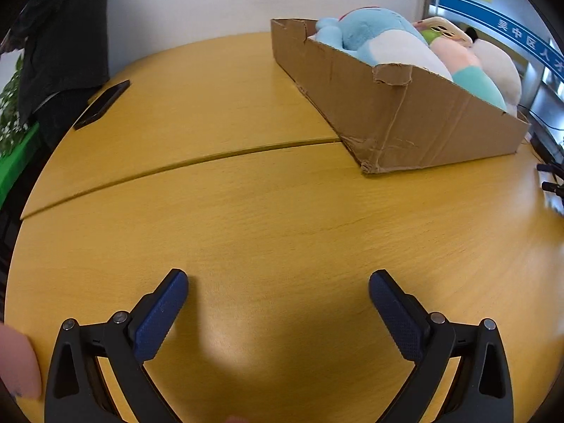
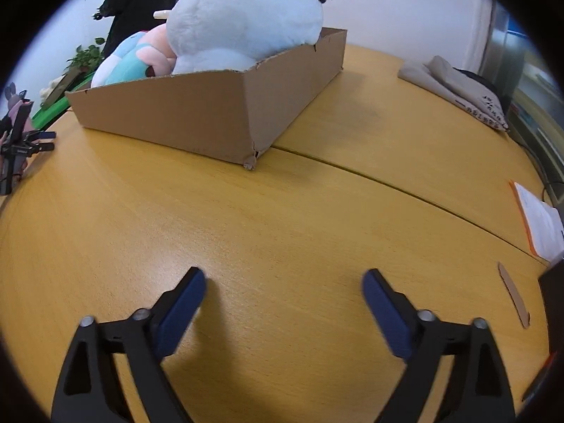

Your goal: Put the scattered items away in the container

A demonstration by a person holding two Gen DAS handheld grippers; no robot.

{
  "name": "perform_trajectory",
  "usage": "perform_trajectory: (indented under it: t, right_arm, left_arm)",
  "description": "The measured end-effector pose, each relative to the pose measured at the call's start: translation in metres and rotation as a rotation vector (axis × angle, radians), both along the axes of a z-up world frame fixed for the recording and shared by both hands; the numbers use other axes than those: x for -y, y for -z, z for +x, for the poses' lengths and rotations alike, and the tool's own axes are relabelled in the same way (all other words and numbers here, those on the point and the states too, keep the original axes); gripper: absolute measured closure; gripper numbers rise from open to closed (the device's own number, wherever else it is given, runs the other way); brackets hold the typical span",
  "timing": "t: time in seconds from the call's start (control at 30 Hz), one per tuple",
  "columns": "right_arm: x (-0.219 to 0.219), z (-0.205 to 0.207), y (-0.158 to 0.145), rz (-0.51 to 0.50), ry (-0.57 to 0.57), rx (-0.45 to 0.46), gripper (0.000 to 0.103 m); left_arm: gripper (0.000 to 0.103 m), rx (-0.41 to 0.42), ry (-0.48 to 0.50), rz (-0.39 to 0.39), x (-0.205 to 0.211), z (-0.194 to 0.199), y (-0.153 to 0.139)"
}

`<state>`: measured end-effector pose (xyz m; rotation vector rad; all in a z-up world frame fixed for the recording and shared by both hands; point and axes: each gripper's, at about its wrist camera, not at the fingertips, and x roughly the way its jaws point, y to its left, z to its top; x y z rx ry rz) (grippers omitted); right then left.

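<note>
- Left gripper – jaws wide apart, holding nothing; wooden table beneath
- Right gripper likewise spread, empty; cardboard box holds plush toys

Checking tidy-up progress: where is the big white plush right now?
In the right wrist view the white plush sits inside the cardboard box, upper centre, beside the pink plush.

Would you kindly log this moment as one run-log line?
left tongs: open, empty | right tongs: open, empty | cardboard box: holds plush toys | table: no toys seen
</note>
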<state>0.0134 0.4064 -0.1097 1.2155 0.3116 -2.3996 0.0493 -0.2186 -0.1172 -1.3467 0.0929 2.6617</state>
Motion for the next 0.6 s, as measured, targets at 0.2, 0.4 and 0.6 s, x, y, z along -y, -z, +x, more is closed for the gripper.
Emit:
perform_trajectory:
  t: [0.2, 0.4, 0.6]
  right_arm:
    - [-0.005, -0.006, -0.003, 0.002, -0.089, 0.01, 0.0]
    - [-0.008, -0.015, 0.008, -0.003, -0.108, 0.006, 0.0]
    - [-0.011, -0.039, 0.009, -0.004, -0.128, 0.01, 0.0]
  left_arm:
    - [0.0, 0.0, 0.035, 0.003, 0.012, -0.02, -0.005]
    - [0.0, -0.002, 0.016, 0.0, 0.011, -0.032, -0.007]
    - [0.0, -0.004, 0.015, 0.001, 0.01, -0.034, -0.004]
